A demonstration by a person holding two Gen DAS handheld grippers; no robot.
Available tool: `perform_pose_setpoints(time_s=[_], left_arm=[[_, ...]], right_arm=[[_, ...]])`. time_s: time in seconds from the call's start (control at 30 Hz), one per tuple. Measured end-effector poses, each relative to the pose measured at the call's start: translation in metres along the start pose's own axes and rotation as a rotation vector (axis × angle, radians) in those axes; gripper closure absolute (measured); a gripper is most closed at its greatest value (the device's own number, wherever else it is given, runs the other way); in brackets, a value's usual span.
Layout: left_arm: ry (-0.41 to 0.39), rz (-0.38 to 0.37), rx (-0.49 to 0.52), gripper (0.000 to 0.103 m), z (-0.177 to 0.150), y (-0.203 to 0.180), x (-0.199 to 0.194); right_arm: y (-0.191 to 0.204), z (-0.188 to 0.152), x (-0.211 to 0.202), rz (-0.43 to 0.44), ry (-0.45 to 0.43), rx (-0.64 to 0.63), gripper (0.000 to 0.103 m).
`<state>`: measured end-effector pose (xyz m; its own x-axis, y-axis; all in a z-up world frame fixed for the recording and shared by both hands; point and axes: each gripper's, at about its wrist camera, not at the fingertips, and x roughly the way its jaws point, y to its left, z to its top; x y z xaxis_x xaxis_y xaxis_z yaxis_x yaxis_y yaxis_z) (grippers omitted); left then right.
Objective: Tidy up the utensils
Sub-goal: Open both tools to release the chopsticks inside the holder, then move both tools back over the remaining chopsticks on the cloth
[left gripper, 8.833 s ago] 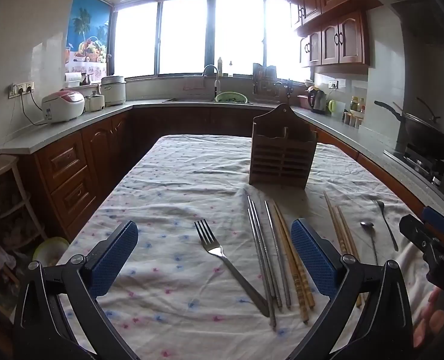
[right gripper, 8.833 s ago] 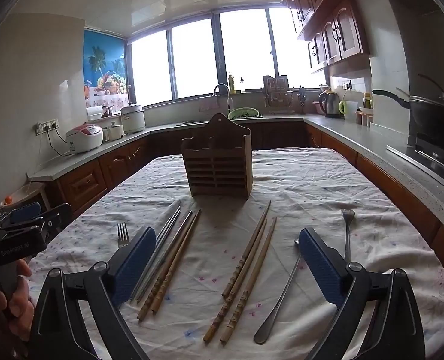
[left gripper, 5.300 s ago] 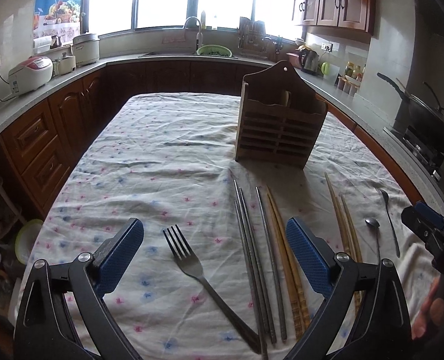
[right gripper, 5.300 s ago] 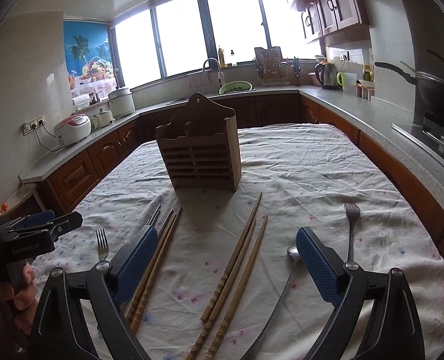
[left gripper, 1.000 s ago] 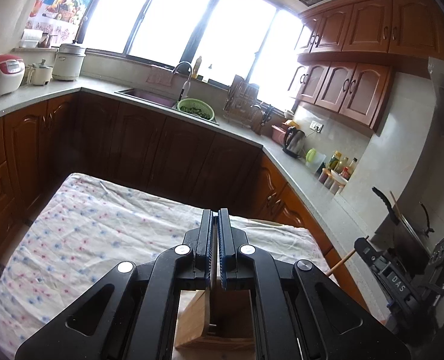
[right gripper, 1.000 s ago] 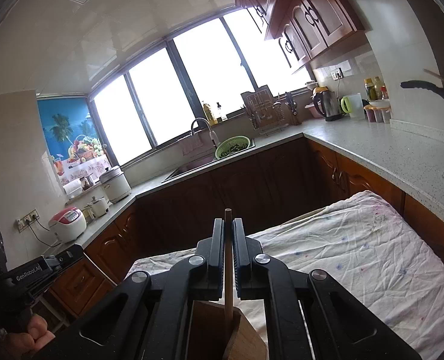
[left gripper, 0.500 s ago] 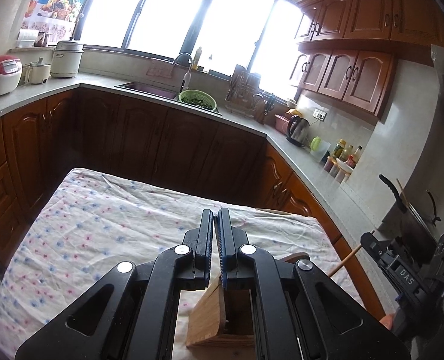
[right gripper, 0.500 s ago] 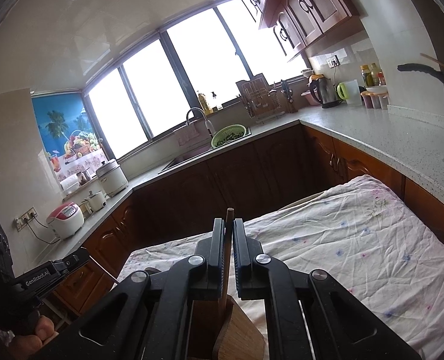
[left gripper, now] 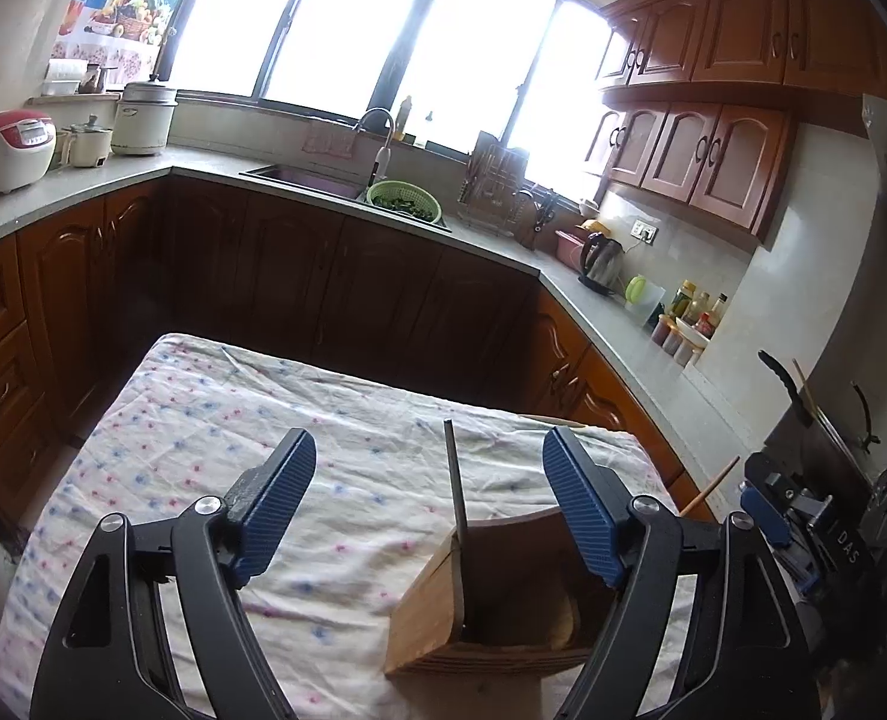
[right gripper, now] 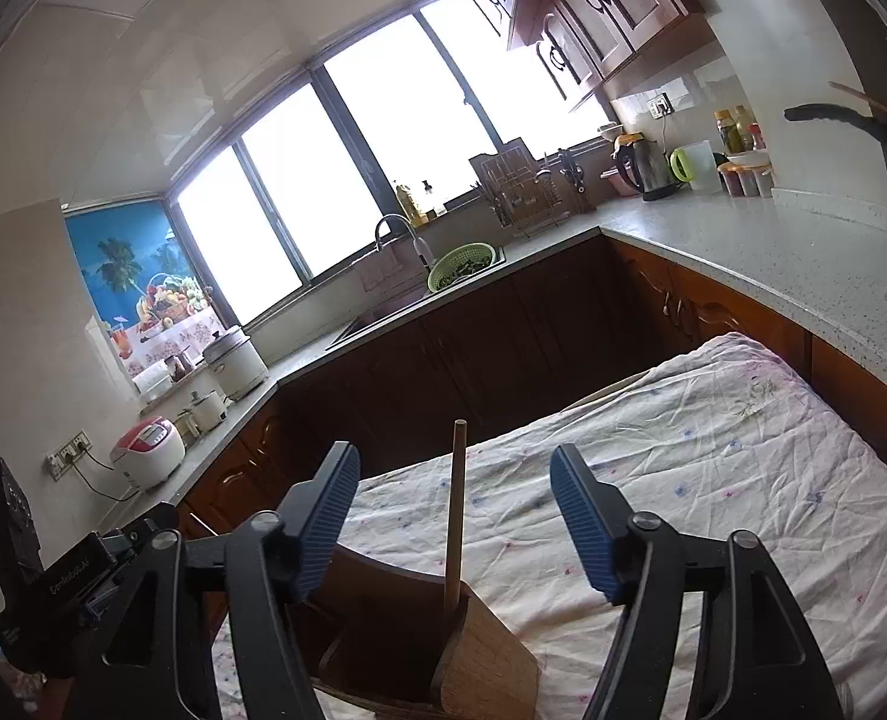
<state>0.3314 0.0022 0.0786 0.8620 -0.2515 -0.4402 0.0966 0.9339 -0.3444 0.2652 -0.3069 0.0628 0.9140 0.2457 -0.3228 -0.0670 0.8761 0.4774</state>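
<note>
- Floral-clothed table (left gripper: 215, 420) carries a wooden utensil holder (left gripper: 503, 606).
- Left claw (left gripper: 428, 504): spread open above a metal chopstick (left gripper: 457, 498) standing in holder.
- Right claw (right gripper: 455, 519): open above a wooden chopstick (right gripper: 455, 510).

Floral tablecloth (left gripper: 215, 420) covers the desk. Behind it: rice cooker (left gripper: 11, 147), steel pot (left gripper: 143, 117), faucet (left gripper: 377, 132) over sink, green colander (left gripper: 404, 204), kettle (left gripper: 602, 261), condiment bottles (left gripper: 692, 309), wooden wall cabinets (left gripper: 701, 156), wok handle (right gripper: 839, 117), fruit poster (right gripper: 140, 282).
</note>
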Motion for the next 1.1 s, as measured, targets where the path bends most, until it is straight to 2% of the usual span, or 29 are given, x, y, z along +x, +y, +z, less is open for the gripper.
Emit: perform_pose_setpoints(time_s=[0.03, 0.2, 0.6, 0.77, 1.1], left_arm=[[0.000, 0.004, 0.001, 0.020, -0.001, 0.001, -0.004], [0.000, 0.023, 0.009, 0.014, -0.010, 0.008, -0.026], [0.049, 0.056, 0.017, 0.012, -0.055, 0.023, -0.086], [0.069, 0.062, 0.026, 0.009, -0.080, 0.025, -0.111], [0.129, 0.082, 0.037, 0.008, -0.129, 0.031, -0.135]], right_arm=[[0.000, 0.000, -0.003, 0.009, -0.004, 0.006, 0.018], [0.002, -0.002, -0.021, 0.016, -0.006, 0.000, 0.014], [0.010, -0.031, -0.071, 0.037, 0.045, -0.022, 0.013], [0.012, -0.047, -0.093, 0.042, 0.066, -0.039, 0.013], [0.012, -0.091, -0.137, -0.032, 0.078, -0.168, 0.006]])
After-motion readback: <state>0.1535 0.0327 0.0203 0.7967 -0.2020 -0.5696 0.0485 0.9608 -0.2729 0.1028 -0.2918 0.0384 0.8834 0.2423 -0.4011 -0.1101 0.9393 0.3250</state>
